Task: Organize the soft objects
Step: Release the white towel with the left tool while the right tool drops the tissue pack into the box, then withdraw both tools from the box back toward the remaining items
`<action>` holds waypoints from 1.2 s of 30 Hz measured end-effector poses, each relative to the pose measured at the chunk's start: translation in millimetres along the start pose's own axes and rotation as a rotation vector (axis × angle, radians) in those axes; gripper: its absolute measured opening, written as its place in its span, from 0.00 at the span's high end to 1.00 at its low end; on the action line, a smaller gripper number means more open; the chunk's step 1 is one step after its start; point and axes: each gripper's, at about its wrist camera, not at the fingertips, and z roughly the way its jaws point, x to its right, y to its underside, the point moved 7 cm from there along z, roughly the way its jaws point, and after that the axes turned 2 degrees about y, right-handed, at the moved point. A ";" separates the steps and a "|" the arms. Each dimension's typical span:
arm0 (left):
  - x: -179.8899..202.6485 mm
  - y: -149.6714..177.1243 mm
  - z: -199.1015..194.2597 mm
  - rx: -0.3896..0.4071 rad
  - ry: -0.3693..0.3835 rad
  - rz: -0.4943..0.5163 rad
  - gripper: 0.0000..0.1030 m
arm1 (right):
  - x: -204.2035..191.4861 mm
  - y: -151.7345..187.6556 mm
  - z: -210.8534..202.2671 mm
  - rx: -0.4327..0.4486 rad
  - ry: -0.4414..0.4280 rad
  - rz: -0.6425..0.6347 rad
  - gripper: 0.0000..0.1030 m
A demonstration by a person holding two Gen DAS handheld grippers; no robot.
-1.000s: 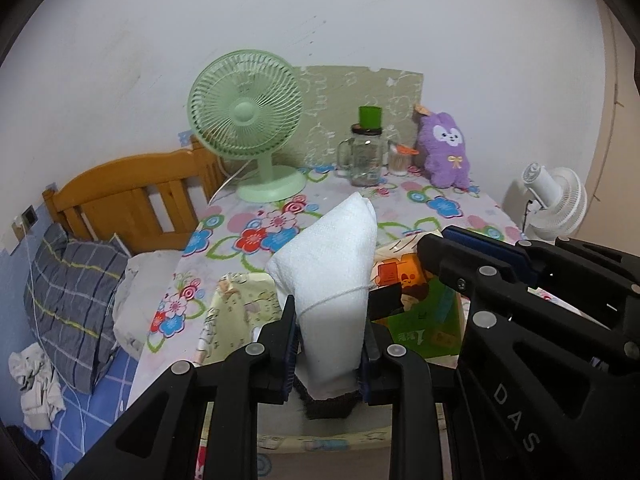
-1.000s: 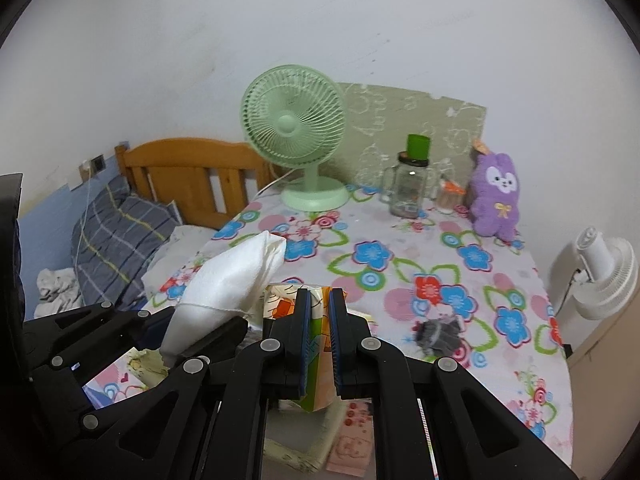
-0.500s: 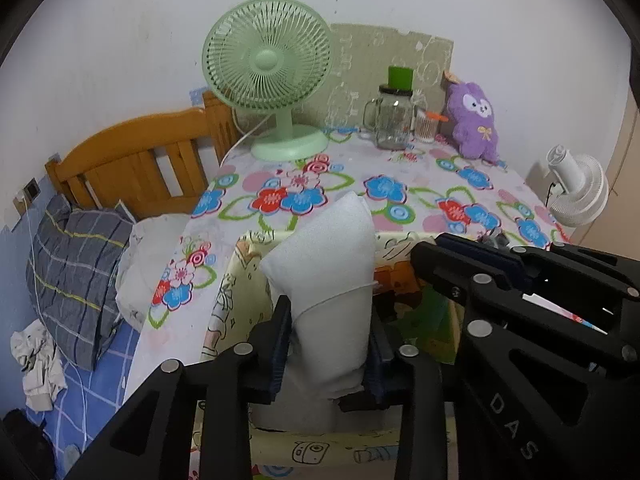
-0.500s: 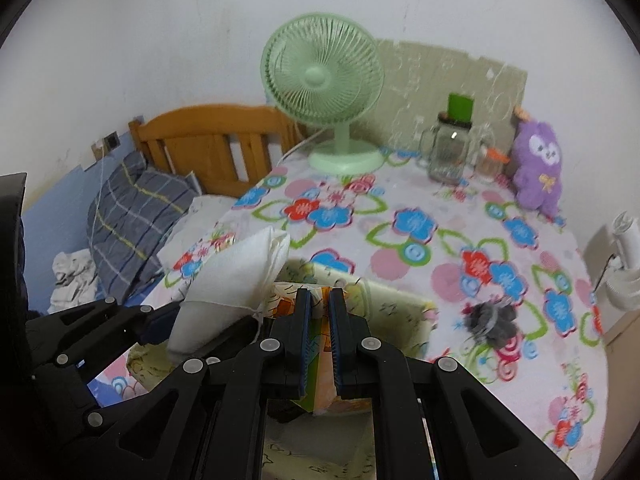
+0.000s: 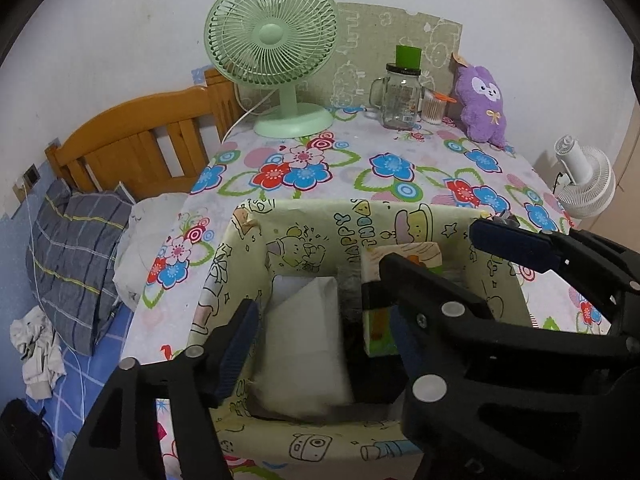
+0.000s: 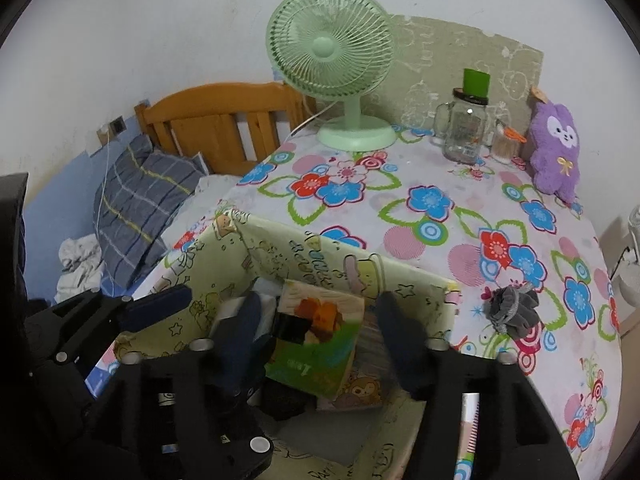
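Observation:
A pale yellow cartoon-print fabric box stands at the near edge of the flowered table. A white folded cloth lies inside it on the left, and a soft pack with an orange and green picture lies inside on the right. My left gripper is open, its fingers either side of the white cloth. My right gripper is open over the picture pack. A grey sock bundle lies on the table right of the box. A purple plush toy stands at the back right.
A green desk fan, a glass jar with a green lid and a small cup of swabs stand at the back. A wooden bed headboard and pillows are left; a white fan is right.
Both grippers came down over the box and opened. The white cloth and the picture pack left the jaws and now lie inside the box.

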 end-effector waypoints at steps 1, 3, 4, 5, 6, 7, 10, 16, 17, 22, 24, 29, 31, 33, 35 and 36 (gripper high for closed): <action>1.2 0.1 -1.1 0.003 0.001 0.001 0.25 | 0.6 0.1 -1.0 0.002 0.002 -0.003 0.36; 4.0 0.3 -4.1 0.011 0.005 0.003 0.22 | 2.0 0.8 -4.3 0.006 0.006 -0.005 0.34; 4.7 0.1 -5.1 0.014 0.006 0.004 0.20 | 3.1 0.8 -5.5 0.009 0.008 -0.005 0.32; 6.6 0.0 -6.7 0.019 0.007 0.005 0.19 | 4.4 1.2 -8.0 0.013 0.014 -0.004 0.29; 9.2 -0.1 -8.8 0.026 0.011 0.009 0.17 | 5.5 1.2 -10.0 0.017 0.021 -0.004 0.28; 10.6 -0.4 -10.2 0.031 0.011 0.010 0.14 | 7.0 1.3 -12.5 0.022 0.027 -0.005 0.26; 17.1 -1.3 -15.4 0.047 0.013 0.014 0.09 | 13.1 2.2 -21.2 0.038 0.043 -0.002 0.22; 36.4 0.0 -22.7 0.065 0.044 0.018 0.06 | 28.0 8.6 -39.3 0.064 0.075 0.009 0.16; 39.7 0.5 -23.6 0.068 0.050 0.019 0.06 | 31.2 10.2 -43.0 0.070 0.080 0.011 0.16; 57.0 3.2 -28.0 0.077 0.065 0.019 0.06 | 46.7 18.7 -56.9 0.084 0.099 0.024 0.15; 64.1 3.3 -31.3 0.092 0.072 0.023 0.06 | 53.2 22.2 -62.6 0.090 0.106 0.032 0.15; 84.0 3.3 -37.3 0.113 0.079 0.033 0.06 | 71.4 31.1 -76.9 0.112 0.117 0.061 0.15; 90.3 3.1 -39.4 0.120 0.079 0.040 0.06 | 78.2 33.8 -81.2 0.119 0.121 0.072 0.15; 97.8 2.1 -41.4 0.127 0.083 0.051 0.06 | 87.3 37.1 -86.7 0.127 0.125 0.089 0.15; 106.1 1.8 -43.0 0.132 0.088 0.061 0.06 | 93.0 39.0 -90.3 0.132 0.128 0.101 0.15; 111.6 1.3 -43.7 0.134 0.094 0.069 0.06 | 96.5 40.1 -92.1 0.134 0.130 0.108 0.15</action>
